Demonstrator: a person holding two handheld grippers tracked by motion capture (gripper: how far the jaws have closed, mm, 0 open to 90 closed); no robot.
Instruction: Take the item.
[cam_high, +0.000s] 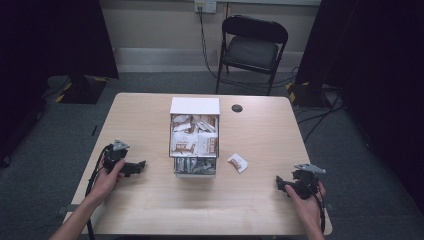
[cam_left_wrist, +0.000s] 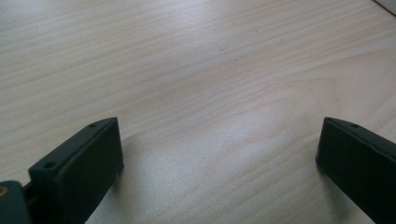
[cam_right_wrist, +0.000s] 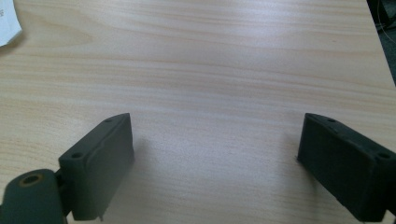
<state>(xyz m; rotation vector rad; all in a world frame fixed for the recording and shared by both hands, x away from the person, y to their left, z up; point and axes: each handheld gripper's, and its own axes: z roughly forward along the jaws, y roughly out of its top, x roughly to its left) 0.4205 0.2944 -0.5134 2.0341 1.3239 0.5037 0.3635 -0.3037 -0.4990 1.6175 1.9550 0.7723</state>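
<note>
While it lies flat: sachet (cam_high: 237, 162), long axis diagonal, near the right hand-held gripper (cam_high: 281, 184).

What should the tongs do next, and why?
Probably the right tongs should slide toward the loose packet lying on the table beside the box of packets. Both tongs stand open with nothing between them, and that packet is the one thing outside the box, nearer the right hand. The left tongs can wait.

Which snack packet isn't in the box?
The small white and brown packet lying alone on the table, right of the box. The others are all inside.
</note>
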